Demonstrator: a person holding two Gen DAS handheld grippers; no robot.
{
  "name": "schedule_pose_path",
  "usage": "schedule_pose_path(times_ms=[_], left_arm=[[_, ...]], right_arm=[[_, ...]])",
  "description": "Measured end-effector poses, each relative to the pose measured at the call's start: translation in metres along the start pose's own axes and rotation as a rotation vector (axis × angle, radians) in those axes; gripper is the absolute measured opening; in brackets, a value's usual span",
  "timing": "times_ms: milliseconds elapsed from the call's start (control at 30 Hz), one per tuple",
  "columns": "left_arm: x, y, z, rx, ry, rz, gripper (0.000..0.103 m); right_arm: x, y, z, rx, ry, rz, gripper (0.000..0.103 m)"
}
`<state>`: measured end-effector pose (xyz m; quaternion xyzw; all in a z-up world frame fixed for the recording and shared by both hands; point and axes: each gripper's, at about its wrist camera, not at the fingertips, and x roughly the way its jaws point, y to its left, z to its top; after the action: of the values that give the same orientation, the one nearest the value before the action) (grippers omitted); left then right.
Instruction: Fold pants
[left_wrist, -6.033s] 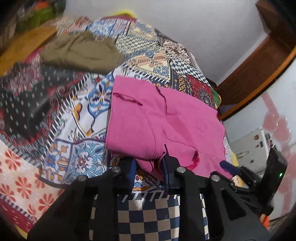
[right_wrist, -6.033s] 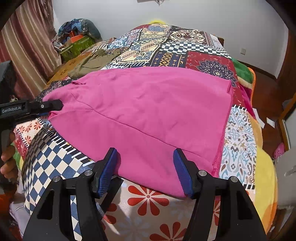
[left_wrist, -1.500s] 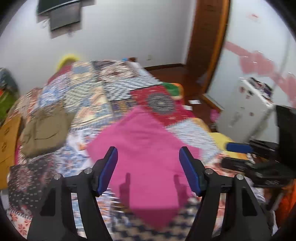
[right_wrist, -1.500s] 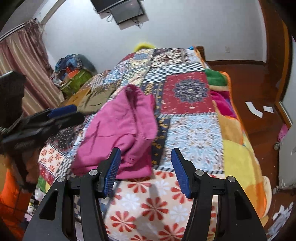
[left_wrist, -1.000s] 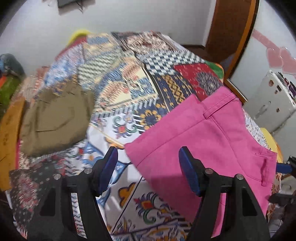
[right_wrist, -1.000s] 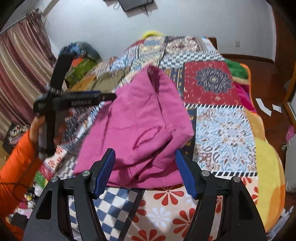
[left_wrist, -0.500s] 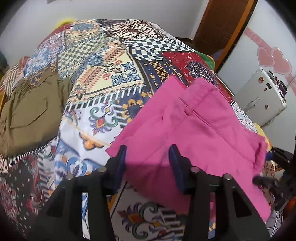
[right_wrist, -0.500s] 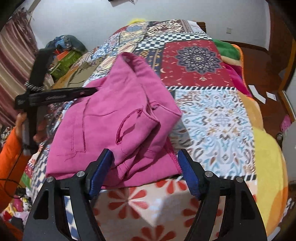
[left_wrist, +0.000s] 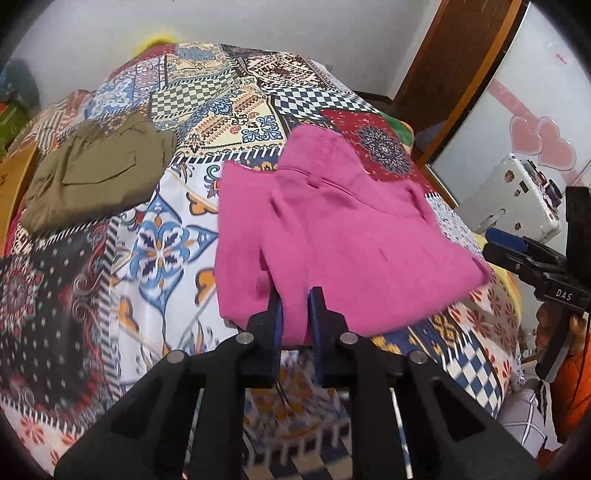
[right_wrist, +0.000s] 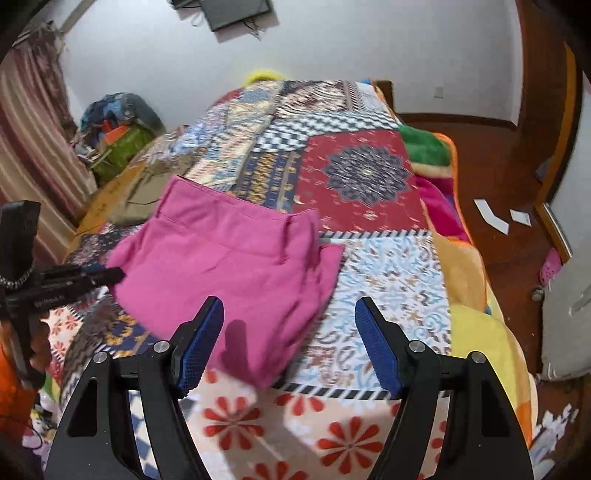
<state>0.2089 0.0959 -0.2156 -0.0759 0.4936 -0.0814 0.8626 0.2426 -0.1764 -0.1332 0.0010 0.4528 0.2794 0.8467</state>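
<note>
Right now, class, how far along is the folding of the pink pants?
Done: the pink pants lie folded into a compact bundle on the quilt. In hand: the left tool pinches their near edge; the right tool is open above. Left: tidying the uneven layers, then releasing.

The white letters "DAS" stand on the black body of the right gripper, seen from the left wrist view. The black left gripper carries a white printed line too blurred to read, perhaps a brand name.
</note>
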Motion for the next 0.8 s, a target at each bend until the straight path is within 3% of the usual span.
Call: schedule_pose_path(times_ms=[100,200,300,467,600,800], left_arm=[[-0.008,-0.004,-0.012,-0.015,-0.008,0.007,0.014],[-0.014,-0.001,-0.018,-0.037,-0.008,0.0,0.014],[-0.02,0.005,-0.024,-0.055,-0.006,0.002,0.015],[-0.029,0.027,-0.034,-0.084,0.008,0.108,0.015],[-0.04,0.044,-0.027,-0.114,-0.023,0.123,0.015],[-0.038,0.043,-0.004,-0.12,-0.067,0.047,0.016]], right_arm=[[0.018,0.01,-0.007,-0.049,0.047,0.009,0.068],[0.035,0.002,-0.011,-0.002,0.093,0.042,0.061],[0.033,-0.002,-0.01,0.024,0.094,0.065,0.061],[0.019,0.0,-0.002,-0.028,0.075,0.026,0.059],[0.013,0.011,0.022,-0.054,0.031,0.076,0.059],[0.033,0.059,0.079,-0.184,0.014,0.195,0.059]])
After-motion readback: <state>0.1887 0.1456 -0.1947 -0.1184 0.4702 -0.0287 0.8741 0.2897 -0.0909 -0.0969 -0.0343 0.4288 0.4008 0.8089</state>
